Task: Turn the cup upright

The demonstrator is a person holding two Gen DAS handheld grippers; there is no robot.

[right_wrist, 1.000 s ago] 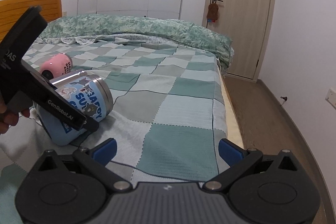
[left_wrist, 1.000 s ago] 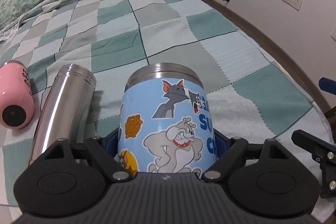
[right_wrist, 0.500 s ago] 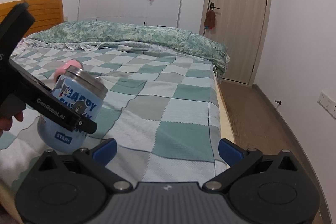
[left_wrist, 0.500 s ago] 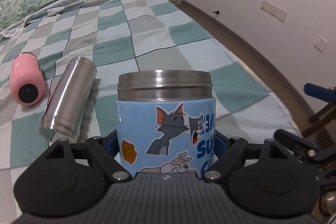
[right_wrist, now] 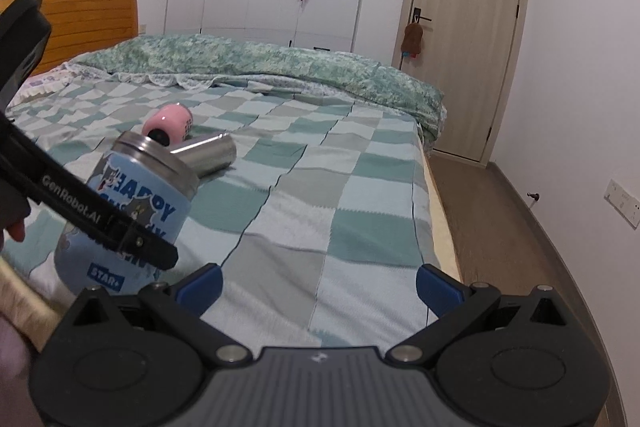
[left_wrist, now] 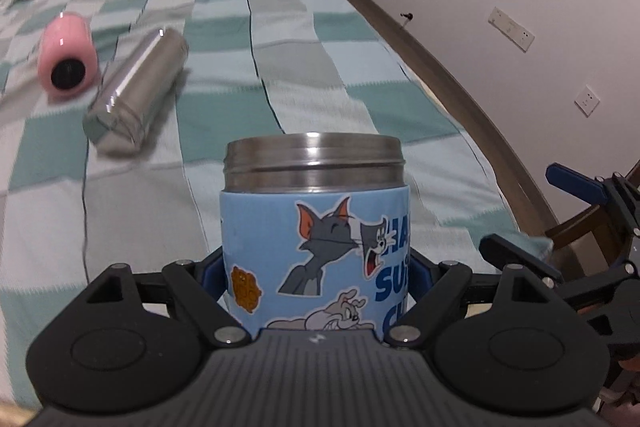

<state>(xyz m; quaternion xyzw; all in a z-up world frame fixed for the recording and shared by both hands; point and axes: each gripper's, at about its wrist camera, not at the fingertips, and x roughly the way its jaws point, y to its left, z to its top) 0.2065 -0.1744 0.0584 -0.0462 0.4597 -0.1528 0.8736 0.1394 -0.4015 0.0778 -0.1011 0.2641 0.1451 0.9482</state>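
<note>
Steel flask (left_wrist: 138, 91), pink bottle (left_wrist: 69, 61) lie beyond | left tool (left_wrist: 316, 267) clamps blue cup (left_wrist: 316, 227) | right tool (right_wrist: 318, 283) spread, holding nothing

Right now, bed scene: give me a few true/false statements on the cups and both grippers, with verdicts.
1. The left gripper is shut on the blue cup. True.
2. The right gripper holds the steel cup. False: it is open and holds nothing.
3. The pink cup stands upright. False: it lies on its side on the bed.
4. The steel cup lies on its side beside the pink cup. True.
5. The blue cup's steel rim points up. True.
</note>
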